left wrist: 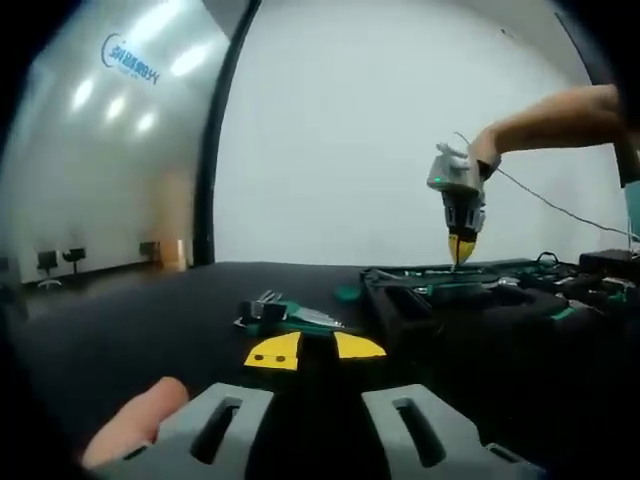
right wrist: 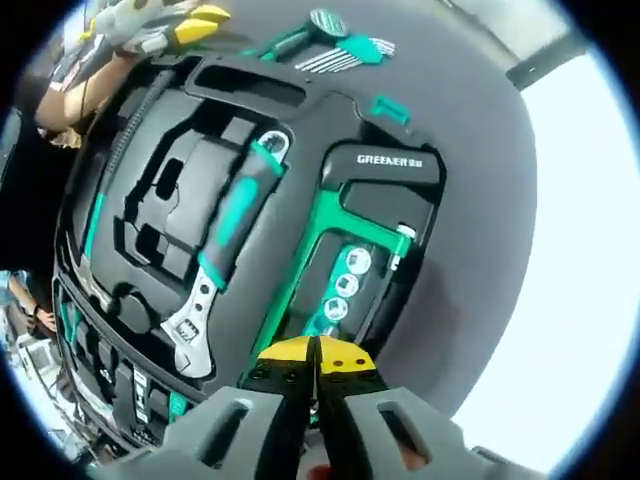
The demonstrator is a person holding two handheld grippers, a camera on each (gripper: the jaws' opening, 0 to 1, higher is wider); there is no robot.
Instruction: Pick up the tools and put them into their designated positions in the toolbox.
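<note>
The toolbox (right wrist: 130, 200) tray is black, with white "GREENER" lettering at 1 o'clock. The adjustable wrench (right wrist: 215, 270) has a silver head and a green-and-black handle. The hacksaw frame (right wrist: 320, 240) is green. The hex keys (right wrist: 345, 52), at 12 o'clock, are silver in a green holder. Yellow tips on grey bodies are noted on the left gripper (left wrist: 315, 350) and the right gripper (right wrist: 317, 355). The table (left wrist: 150, 300) is black.

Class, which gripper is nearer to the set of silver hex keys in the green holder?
Left. The left gripper sits just before the hex keys on the black table; the right gripper hovers over the black toolbox, further off.
</note>
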